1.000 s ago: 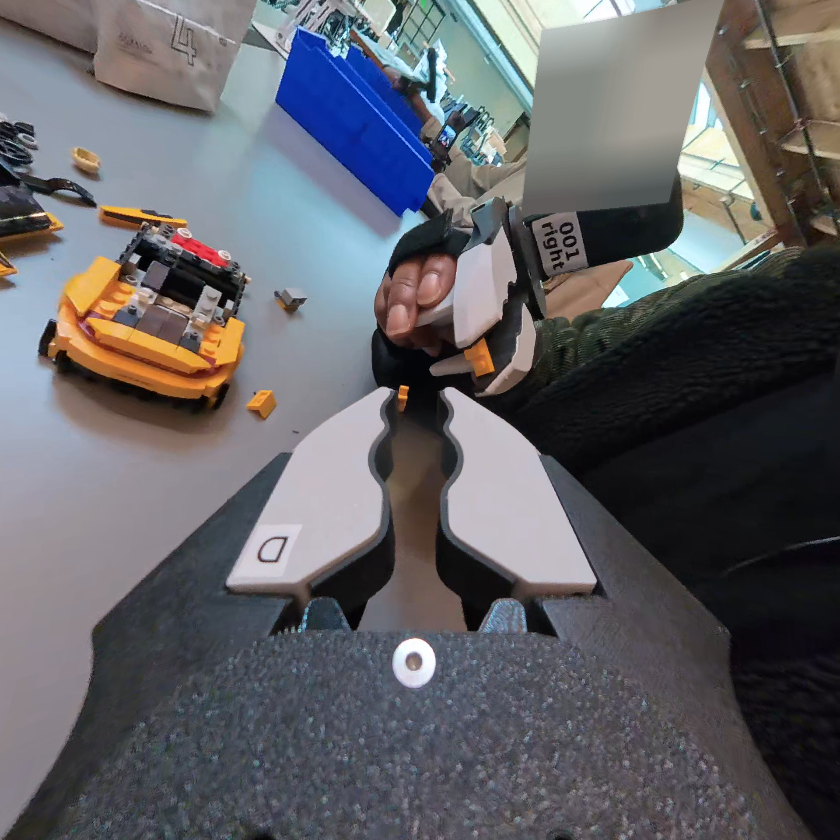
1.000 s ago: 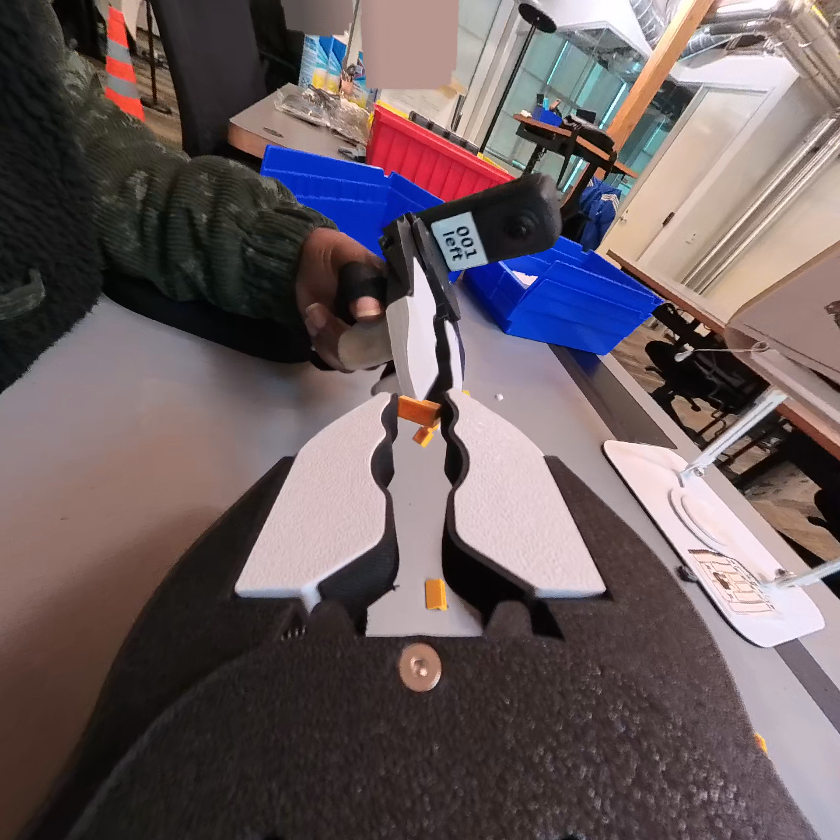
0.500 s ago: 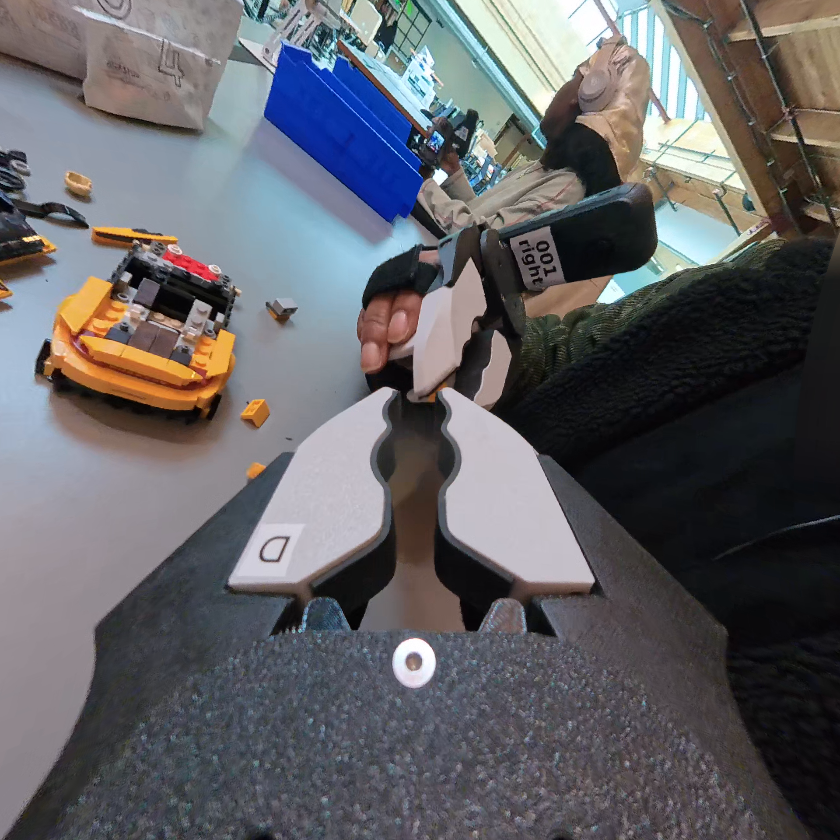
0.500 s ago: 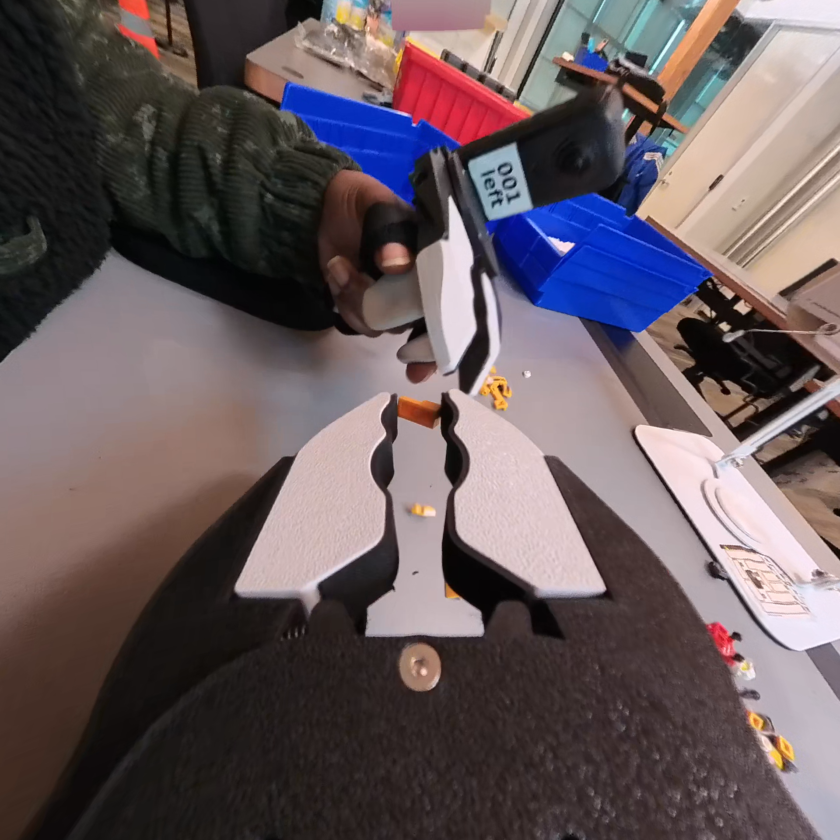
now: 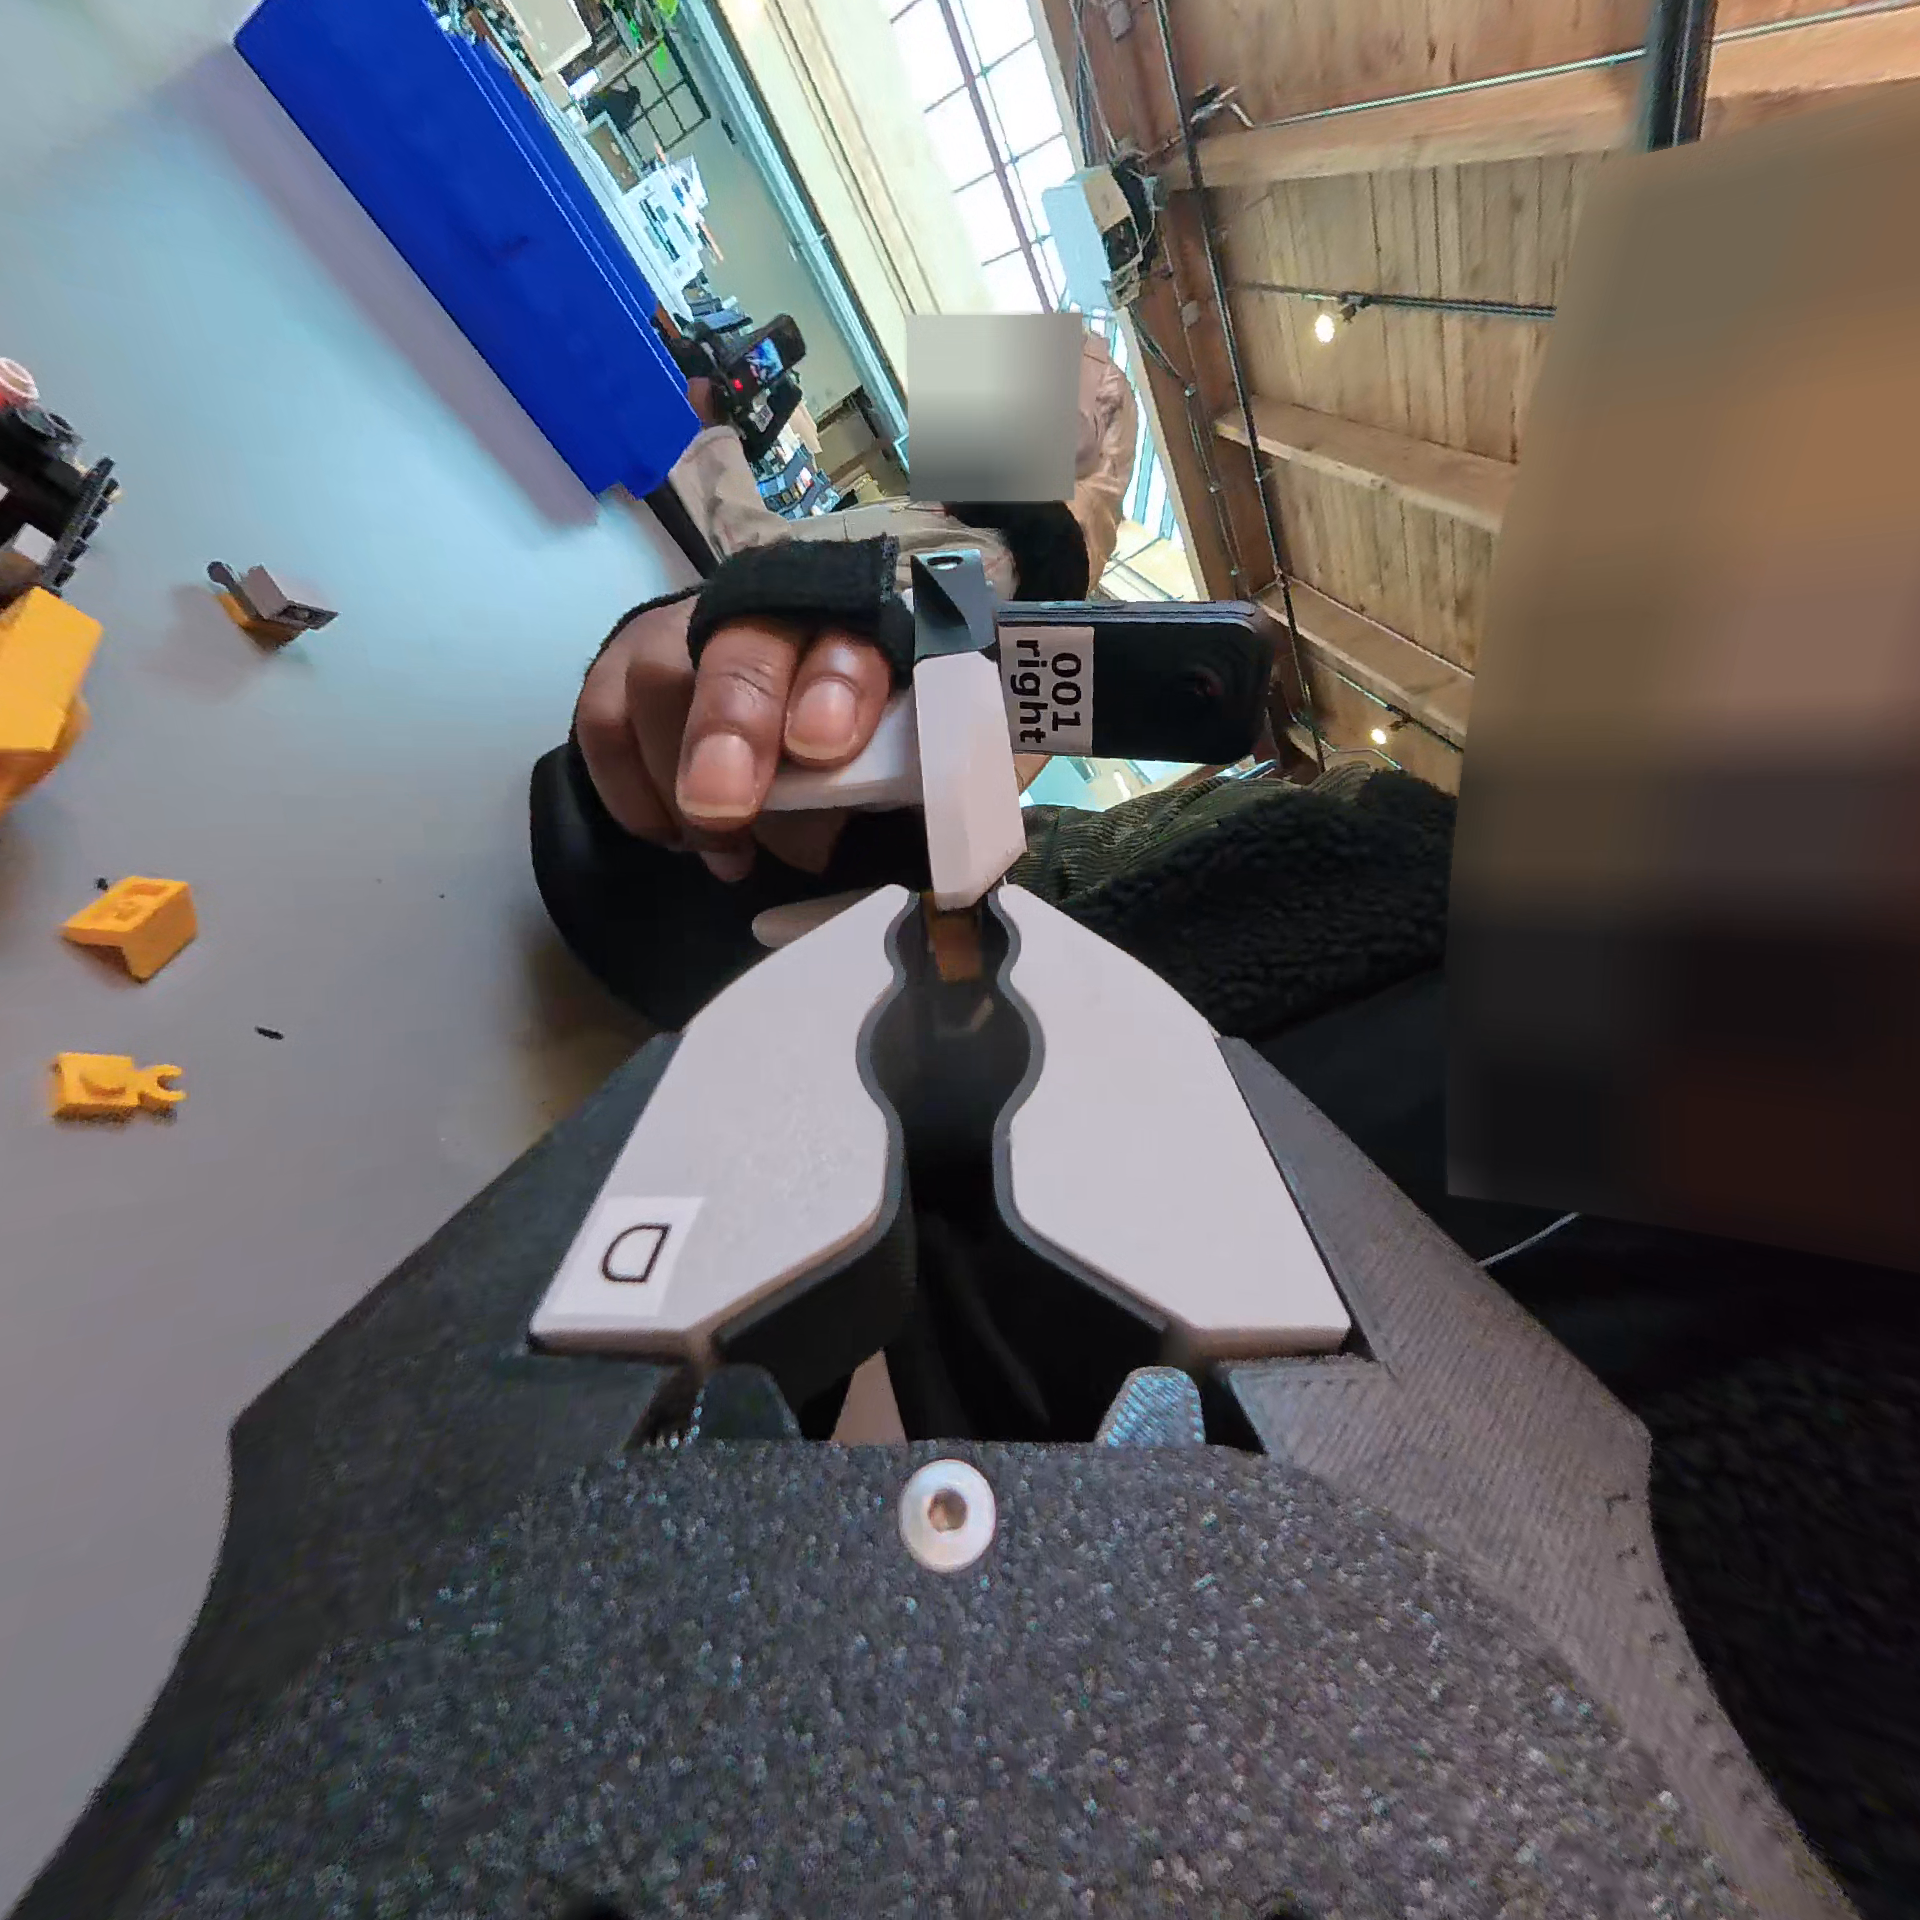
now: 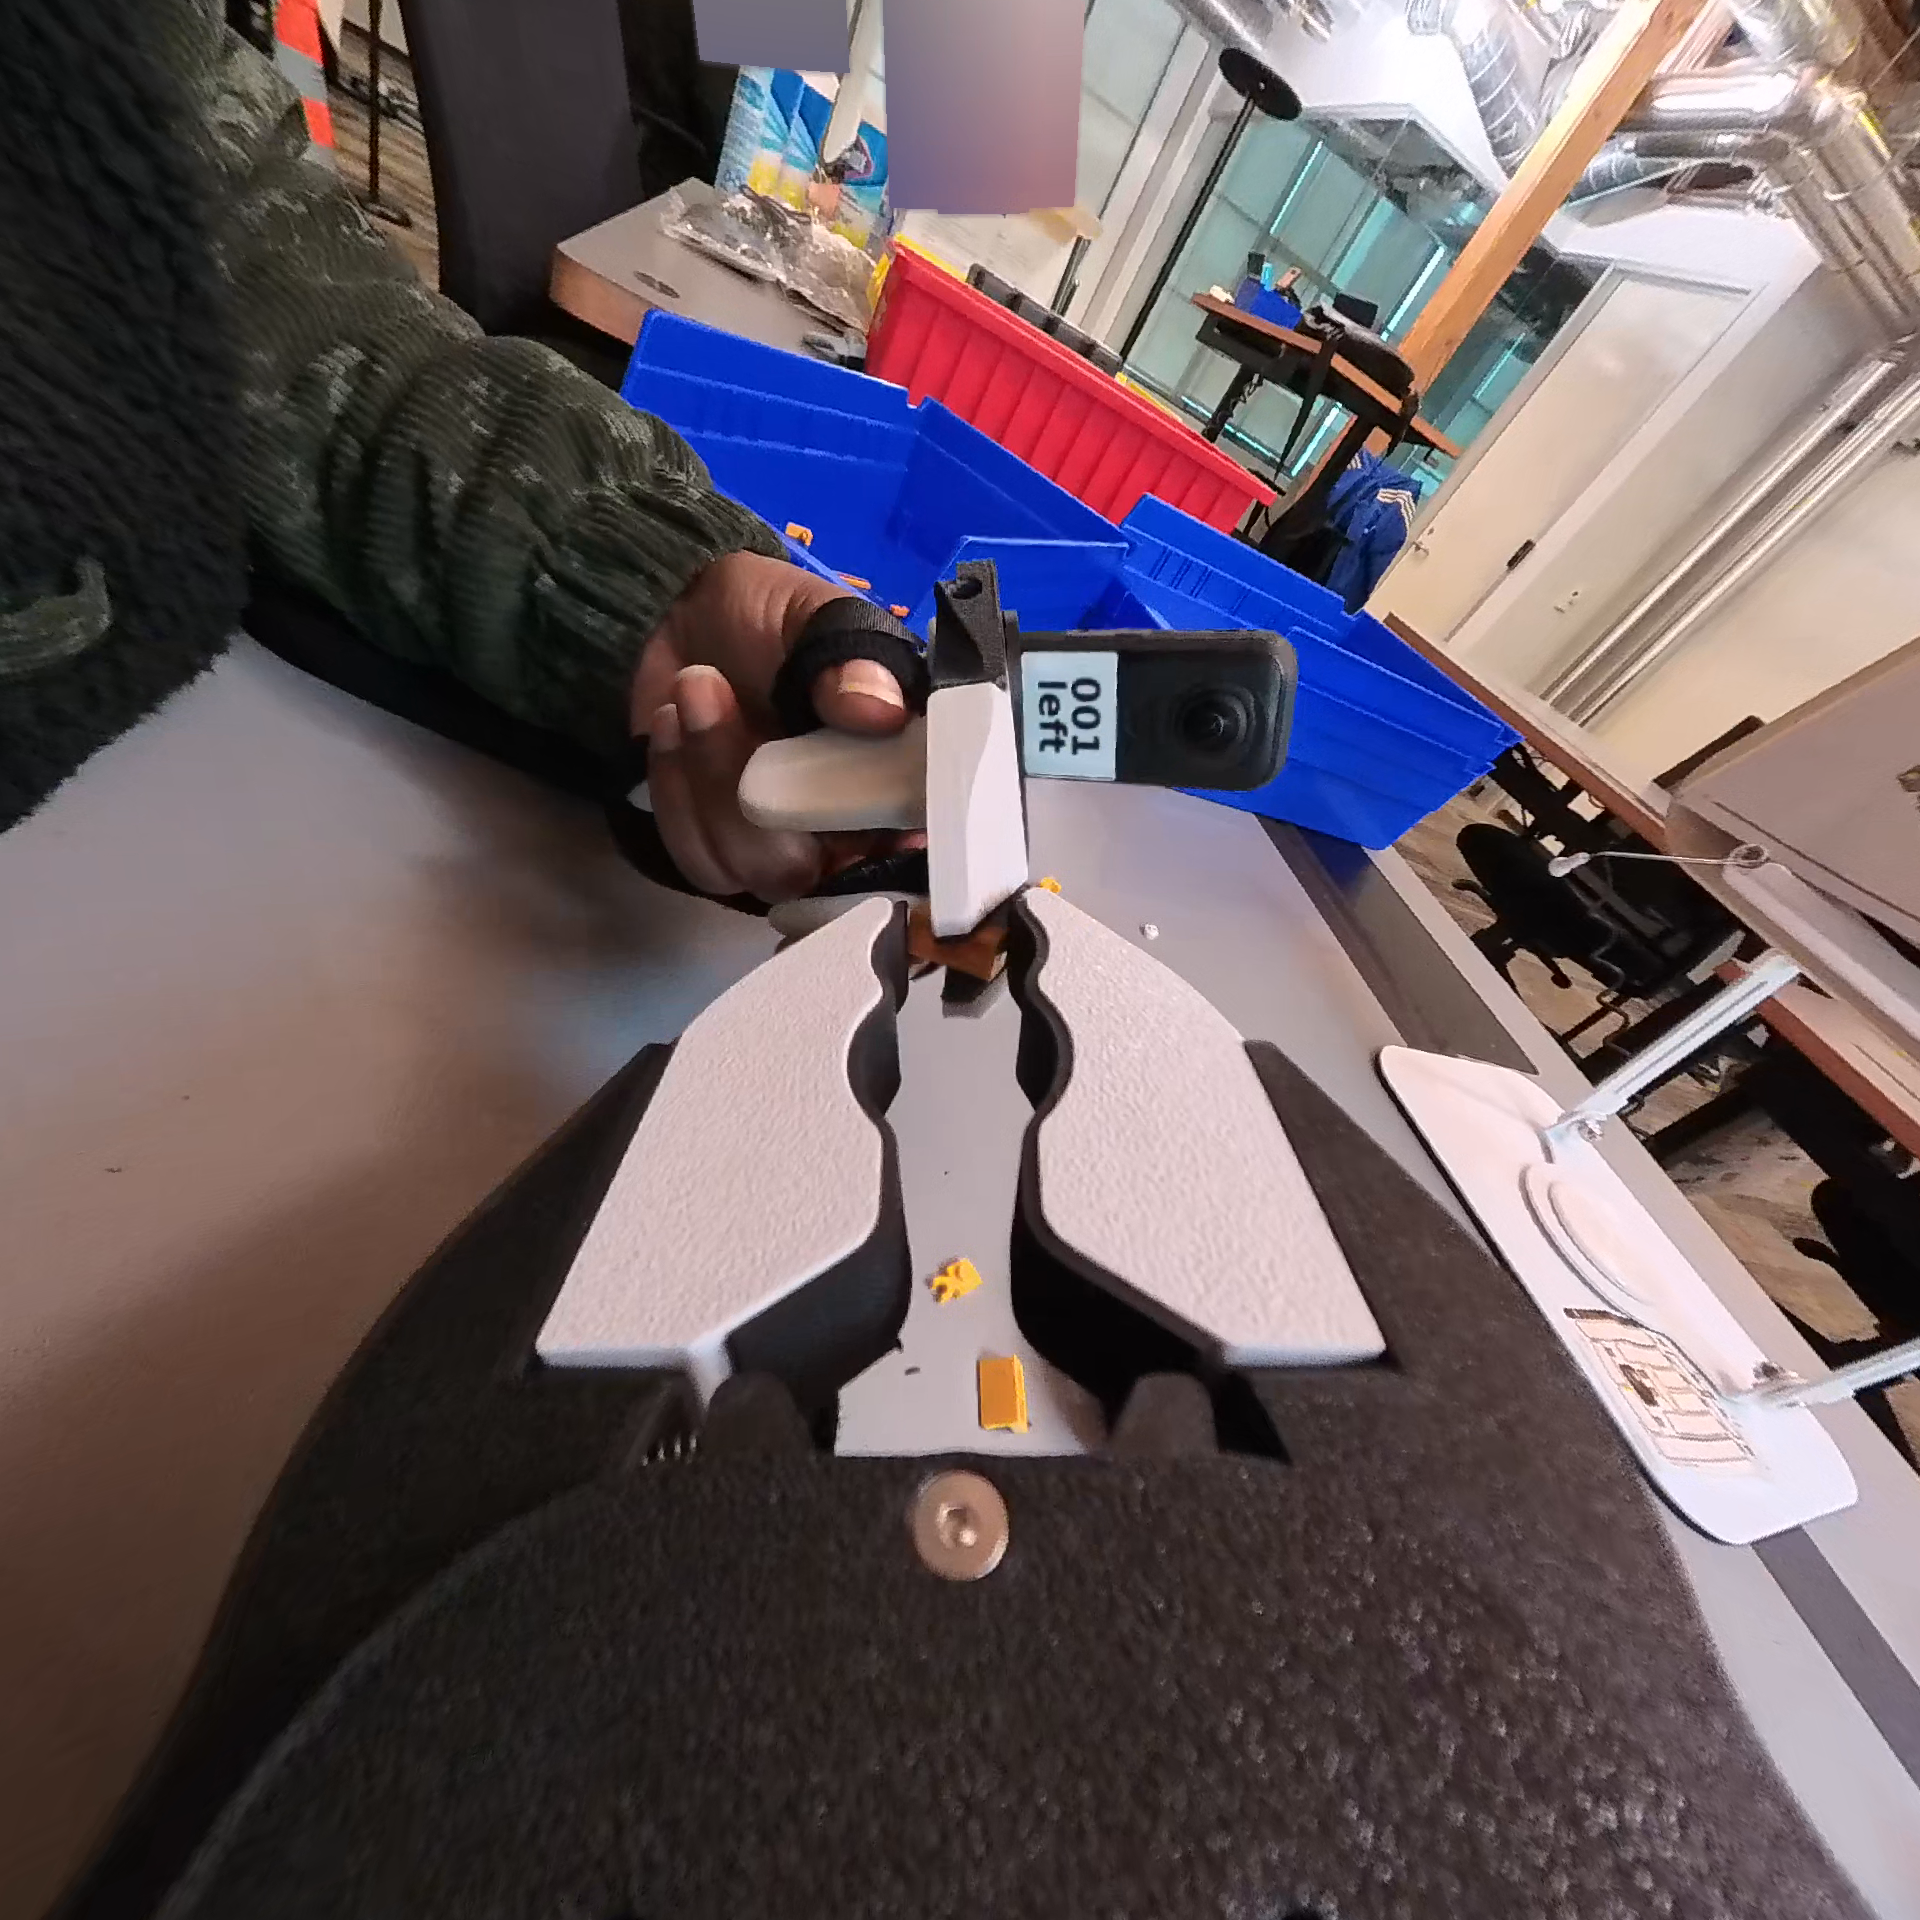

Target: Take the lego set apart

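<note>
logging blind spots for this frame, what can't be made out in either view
- Small orange piece, left wrist view: only a sliver shows between the left gripper tips; the right gripper finger covers its top, so its shape is unclear.
- Same piece, right wrist view: the left gripper's finger hides its upper part, so who grips it is uncertain.
- Yellow car, left wrist view: cut off by the left edge.
- Tiny orange bit, right wrist view: too small to identify.

Both views were bright, lit by daylight from windows [image 5: 997, 135] and glazing [image 6: 1340, 239]. Soft shadows fell on the grey table [image 5: 312, 727]. Wide-angle distortion bent the edges; near housings appeared soft.
</note>
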Motion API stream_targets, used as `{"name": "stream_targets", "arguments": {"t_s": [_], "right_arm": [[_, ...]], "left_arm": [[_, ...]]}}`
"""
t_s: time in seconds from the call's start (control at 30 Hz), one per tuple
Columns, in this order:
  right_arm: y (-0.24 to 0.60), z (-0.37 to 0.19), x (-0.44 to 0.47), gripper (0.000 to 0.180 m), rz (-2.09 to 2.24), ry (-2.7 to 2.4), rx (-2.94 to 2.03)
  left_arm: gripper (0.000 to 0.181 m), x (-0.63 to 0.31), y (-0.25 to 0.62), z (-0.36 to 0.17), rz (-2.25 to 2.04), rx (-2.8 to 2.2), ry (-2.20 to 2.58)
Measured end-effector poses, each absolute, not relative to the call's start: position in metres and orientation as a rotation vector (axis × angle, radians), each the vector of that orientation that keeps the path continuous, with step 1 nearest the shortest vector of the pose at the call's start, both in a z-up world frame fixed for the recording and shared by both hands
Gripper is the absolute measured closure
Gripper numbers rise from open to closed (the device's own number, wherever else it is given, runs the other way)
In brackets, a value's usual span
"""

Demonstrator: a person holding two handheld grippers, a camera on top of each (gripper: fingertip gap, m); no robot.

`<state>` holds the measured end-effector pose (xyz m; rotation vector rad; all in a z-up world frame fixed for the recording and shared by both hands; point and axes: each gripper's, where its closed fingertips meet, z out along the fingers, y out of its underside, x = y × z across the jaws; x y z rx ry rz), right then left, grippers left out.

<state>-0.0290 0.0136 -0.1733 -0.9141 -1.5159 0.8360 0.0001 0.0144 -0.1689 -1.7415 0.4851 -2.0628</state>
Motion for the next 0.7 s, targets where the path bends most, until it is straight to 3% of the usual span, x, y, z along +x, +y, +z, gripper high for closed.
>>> {"name": "stream_targets", "arguments": {"t_s": [0.7], "right_arm": [[0.025, -0.166, -0.027, 0.158, 0.732, -1.456, -0.941]], "left_arm": [[0.172, -0.013, 0.031, -0.159, -1.97, -1.647, 0.379]]}}
